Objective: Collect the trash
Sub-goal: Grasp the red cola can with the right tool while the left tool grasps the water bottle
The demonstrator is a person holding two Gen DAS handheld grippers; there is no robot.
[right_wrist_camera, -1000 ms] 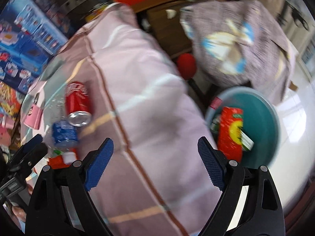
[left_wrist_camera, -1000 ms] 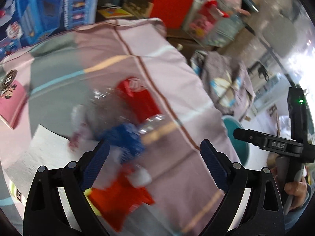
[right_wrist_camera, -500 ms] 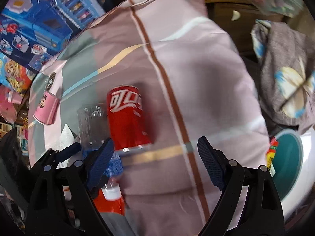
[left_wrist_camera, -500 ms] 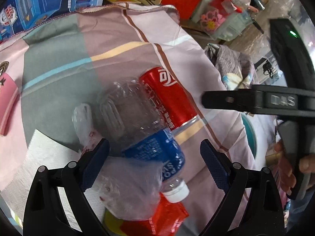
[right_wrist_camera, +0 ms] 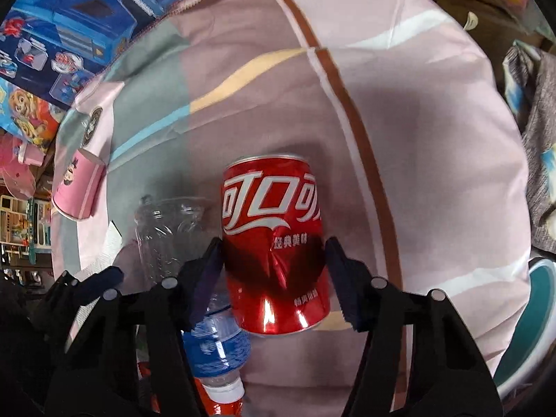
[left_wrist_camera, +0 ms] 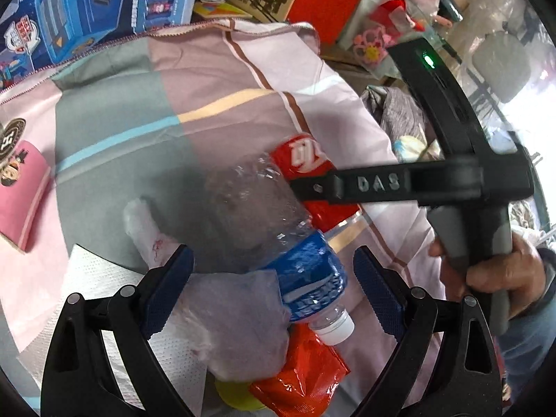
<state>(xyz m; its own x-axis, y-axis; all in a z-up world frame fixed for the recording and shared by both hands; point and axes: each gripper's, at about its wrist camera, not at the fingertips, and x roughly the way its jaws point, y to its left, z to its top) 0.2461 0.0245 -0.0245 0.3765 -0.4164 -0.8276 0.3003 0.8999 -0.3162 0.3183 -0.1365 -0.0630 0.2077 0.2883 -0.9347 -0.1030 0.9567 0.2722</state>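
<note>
A dented red cola can (right_wrist_camera: 274,243) lies on the patchwork cloth (right_wrist_camera: 417,121). My right gripper (right_wrist_camera: 274,264) straddles it from above, jaws closing, and both blue pads touch its sides. In the left wrist view that gripper's black body (left_wrist_camera: 382,184) reaches across the can (left_wrist_camera: 302,154), held by a hand (left_wrist_camera: 493,264). A clear plastic bottle (left_wrist_camera: 257,208) with a blue label lies beside the can, its cap toward me. My left gripper (left_wrist_camera: 271,257) hangs open over the bottle, a crumpled clear bag (left_wrist_camera: 239,312) and a red wrapper (left_wrist_camera: 305,368).
A white tissue wad (left_wrist_camera: 146,222) and a paper napkin (left_wrist_camera: 104,285) lie left of the bottle. A pink cup (right_wrist_camera: 78,187) lies at the cloth's left edge. A teal basin (right_wrist_camera: 531,312) sits low at the right. Toy boxes (left_wrist_camera: 87,10) line the back.
My right gripper swung from the basin side over to the red can, came down and narrowed its jaws onto it. The left gripper edged closer to the bottle.
</note>
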